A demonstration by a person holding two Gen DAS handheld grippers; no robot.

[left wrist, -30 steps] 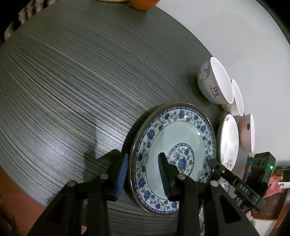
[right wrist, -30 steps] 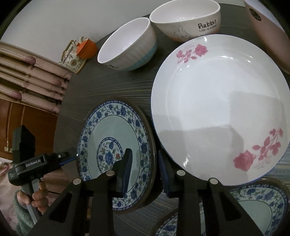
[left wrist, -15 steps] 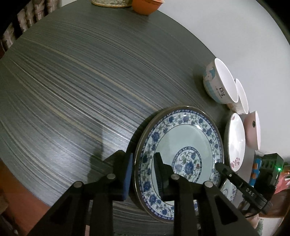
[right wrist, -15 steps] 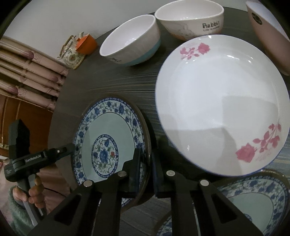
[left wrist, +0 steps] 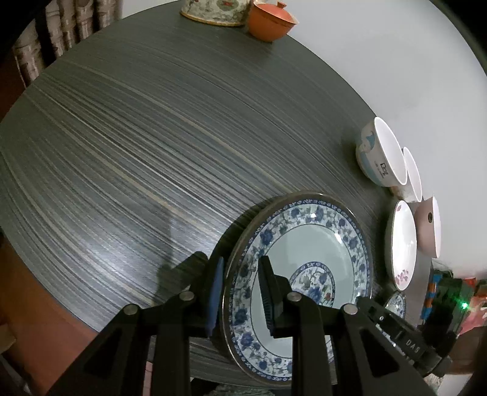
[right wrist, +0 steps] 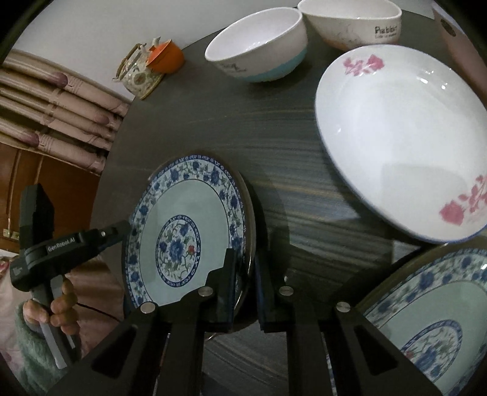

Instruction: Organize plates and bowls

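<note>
Dark streaked round table (left wrist: 152, 152) is carrying everything. White rose plate (right wrist: 401, 137) is sitting flat w/ nothing in it, near the far edge by 3 bowls: blue-base bowl (right wrist: 258, 51), Rabbit bowl (right wrist: 353, 24), pink bowl (left wrist: 429, 225), none showing contents. Blue floral plate (left wrist: 304, 268) is tilting up off the table nr the front edge, nothing on it; a 2nd floral plate (right wrist: 426, 319) is lying beside it. Left gripper (left wrist: 240, 292) is pinching one side of the tilted plate's rim, right gripper (right wrist: 246, 280) is pinching the opposite side. Teapot (right wrist: 137, 73) & orange lidded cup (left wrist: 271, 22) are standing at the far end.
</note>
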